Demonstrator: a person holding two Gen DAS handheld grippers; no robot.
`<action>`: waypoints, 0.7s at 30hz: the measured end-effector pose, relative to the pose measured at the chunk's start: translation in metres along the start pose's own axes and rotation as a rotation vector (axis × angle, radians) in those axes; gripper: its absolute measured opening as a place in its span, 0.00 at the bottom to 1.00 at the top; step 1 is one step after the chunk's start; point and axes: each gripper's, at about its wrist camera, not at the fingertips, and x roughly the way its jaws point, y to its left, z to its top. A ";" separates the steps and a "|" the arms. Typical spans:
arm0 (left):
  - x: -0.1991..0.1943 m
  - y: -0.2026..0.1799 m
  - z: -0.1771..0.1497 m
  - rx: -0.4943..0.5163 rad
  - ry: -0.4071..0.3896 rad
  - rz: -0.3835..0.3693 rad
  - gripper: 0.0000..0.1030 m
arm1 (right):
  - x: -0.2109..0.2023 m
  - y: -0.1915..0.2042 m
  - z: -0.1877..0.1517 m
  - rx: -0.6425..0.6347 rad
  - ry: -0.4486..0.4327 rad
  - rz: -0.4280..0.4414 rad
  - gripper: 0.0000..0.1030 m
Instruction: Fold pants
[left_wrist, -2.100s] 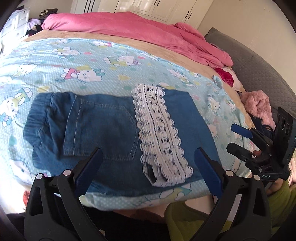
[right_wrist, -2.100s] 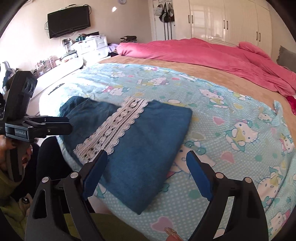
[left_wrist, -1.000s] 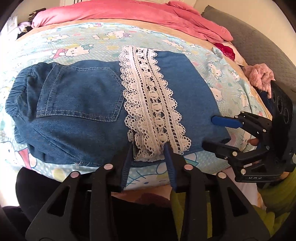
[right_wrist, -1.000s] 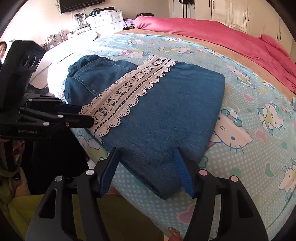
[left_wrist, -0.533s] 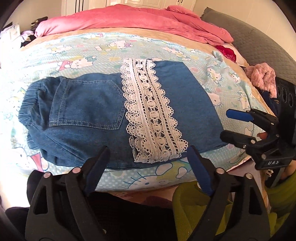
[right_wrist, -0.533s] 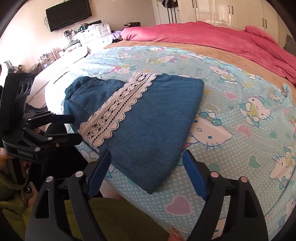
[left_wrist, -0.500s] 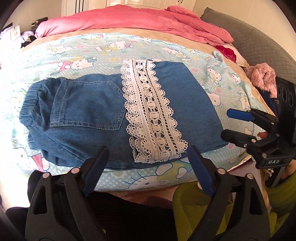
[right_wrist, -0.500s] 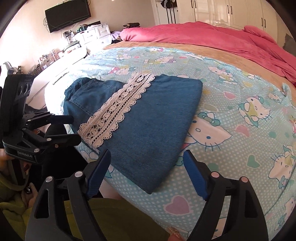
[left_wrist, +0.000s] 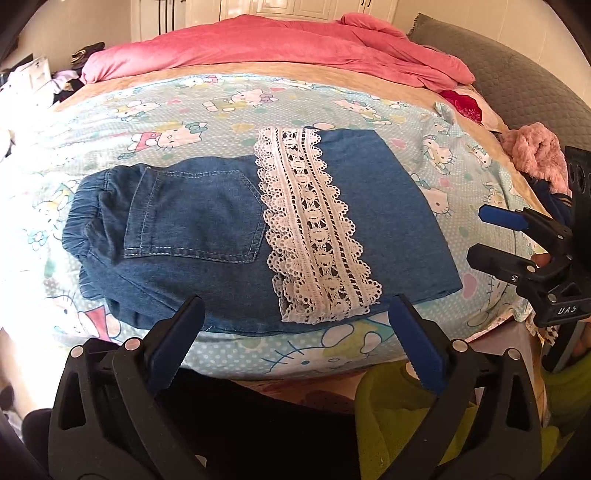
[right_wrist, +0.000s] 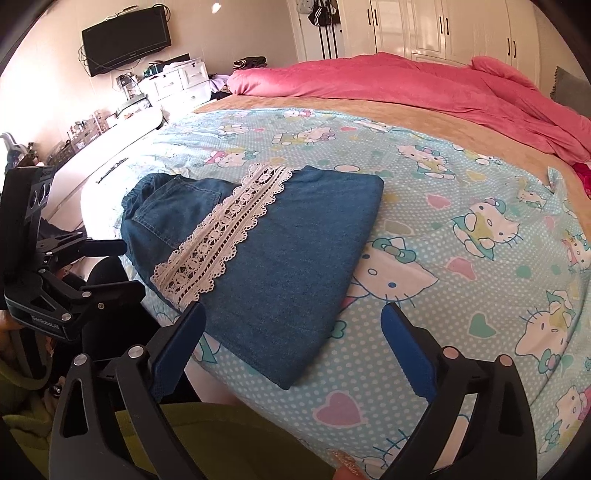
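Blue denim pants (left_wrist: 207, 236) lie folded near the front edge of the bed, with a white lace band (left_wrist: 314, 236) across the top layer and the elastic waistband at the left. They also show in the right wrist view (right_wrist: 280, 258). My left gripper (left_wrist: 295, 343) is open and empty, held back just off the bed's front edge before the lace end. My right gripper (right_wrist: 291, 343) is open and empty, short of the pants' right corner. It also shows at the right in the left wrist view (left_wrist: 491, 236).
The bed has a light blue cartoon-cat sheet (right_wrist: 461, 206) and a pink duvet (right_wrist: 406, 85) bunched at the far side. A pink fluffy item (left_wrist: 535, 151) lies at the right edge by a grey headboard (left_wrist: 517, 74). Drawers and a wall TV (right_wrist: 125, 37) stand beyond.
Both grippers have pulled back and up from the pants. The left one, nearly shut on the lace end a second ago, is now wide open. The pants lie as they were.
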 end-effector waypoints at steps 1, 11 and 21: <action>-0.001 0.000 0.000 0.001 -0.001 0.002 0.91 | -0.001 0.000 0.000 0.001 -0.004 -0.001 0.93; -0.022 0.031 0.003 -0.073 -0.051 0.025 0.91 | -0.008 0.007 0.029 -0.025 -0.054 0.021 0.93; -0.030 0.099 -0.002 -0.249 -0.073 0.083 0.91 | 0.015 0.045 0.089 -0.093 -0.046 0.162 0.94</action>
